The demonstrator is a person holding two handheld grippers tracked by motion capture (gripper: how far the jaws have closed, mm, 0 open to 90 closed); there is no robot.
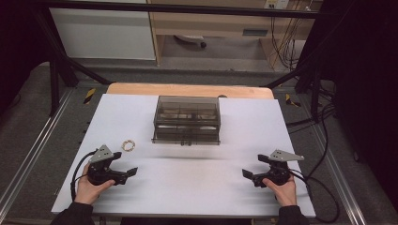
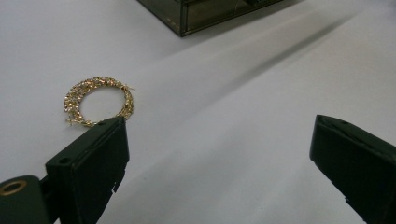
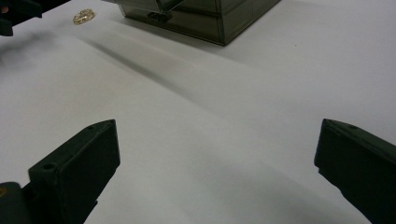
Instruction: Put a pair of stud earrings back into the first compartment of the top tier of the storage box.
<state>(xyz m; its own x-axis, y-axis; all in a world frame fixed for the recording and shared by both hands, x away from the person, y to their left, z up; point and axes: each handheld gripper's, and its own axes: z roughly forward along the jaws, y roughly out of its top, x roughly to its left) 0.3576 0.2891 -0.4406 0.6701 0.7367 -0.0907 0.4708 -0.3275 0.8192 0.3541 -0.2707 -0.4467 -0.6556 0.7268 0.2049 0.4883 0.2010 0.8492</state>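
Waiting spread wide, the left claw (image 2: 219, 154) sits just short of the sparkly gold ring-shaped bracelet (image 2: 99, 102). Right claw (image 3: 217, 163) spread too. Nothing is picked up yet.

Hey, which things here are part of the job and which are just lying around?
In the job:
- glittery gold ring-shaped bracelet
- smoky transparent plastic drawer box
- left gripper, open
- right gripper, open

Lying about:
- white table sheet
- black cables

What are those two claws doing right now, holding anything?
Left claw: open, holding nothing; the gold bracelet lies on the table just ahead of it.
Right claw: open, holding nothing, over bare table.
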